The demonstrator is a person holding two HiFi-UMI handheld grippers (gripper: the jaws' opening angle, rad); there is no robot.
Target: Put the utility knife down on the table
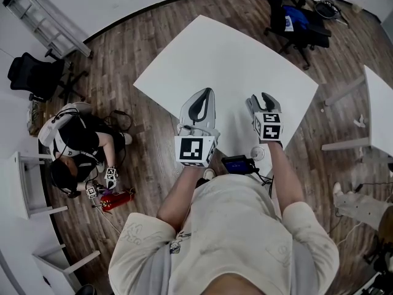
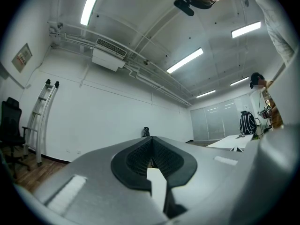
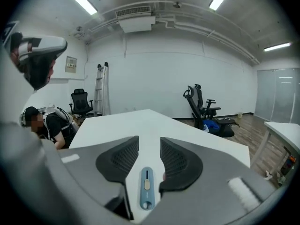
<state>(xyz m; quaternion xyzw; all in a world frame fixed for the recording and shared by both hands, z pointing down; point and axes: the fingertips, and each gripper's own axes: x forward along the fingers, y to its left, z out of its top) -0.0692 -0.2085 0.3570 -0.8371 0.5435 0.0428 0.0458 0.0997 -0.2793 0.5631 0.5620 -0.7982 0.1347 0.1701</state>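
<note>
The utility knife is slim and blue with a pale slider. It lies flat on the white table, seen in the gap between the jaws of my right gripper. Those jaws stand apart and touch nothing. In the head view the right gripper hovers over the near side of the table, and the knife is hidden there. My left gripper is beside it, pointing roughly level. In its own view the left gripper has its pads together and holds nothing.
A dark device and a small white round object sit at the table's near edge. A person crouches on the floor at left by a red object. Office chairs stand beyond, a second table at right.
</note>
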